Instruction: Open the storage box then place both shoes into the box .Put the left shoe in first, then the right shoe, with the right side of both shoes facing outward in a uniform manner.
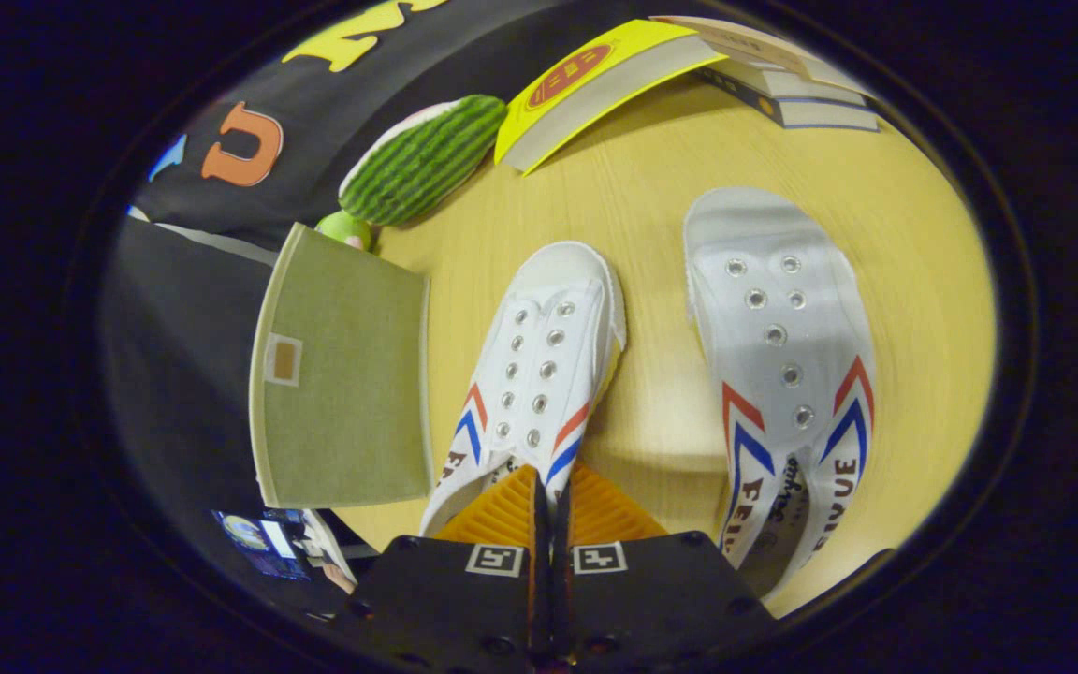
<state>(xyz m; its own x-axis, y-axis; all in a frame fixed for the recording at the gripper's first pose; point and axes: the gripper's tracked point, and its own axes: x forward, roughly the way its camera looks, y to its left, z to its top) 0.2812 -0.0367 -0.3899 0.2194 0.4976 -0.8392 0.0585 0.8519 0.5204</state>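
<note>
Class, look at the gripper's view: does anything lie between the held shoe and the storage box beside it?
Nothing visible does. The gripper is shut on the nearer shoe, and only bare table separates it from the green storage box. The box itself looks closed, though.

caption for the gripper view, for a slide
Gripper shut on the left white shoe's tongue, second shoe alongside, green storage box open.

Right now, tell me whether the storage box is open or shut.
Open: the storage box's olive lid stands swung up beside the left shoe. The fingers are closed together over that shoe's heel.

Tongs [551,496] pointing downward, orange fingers [502,510] pressed nearly together
</note>
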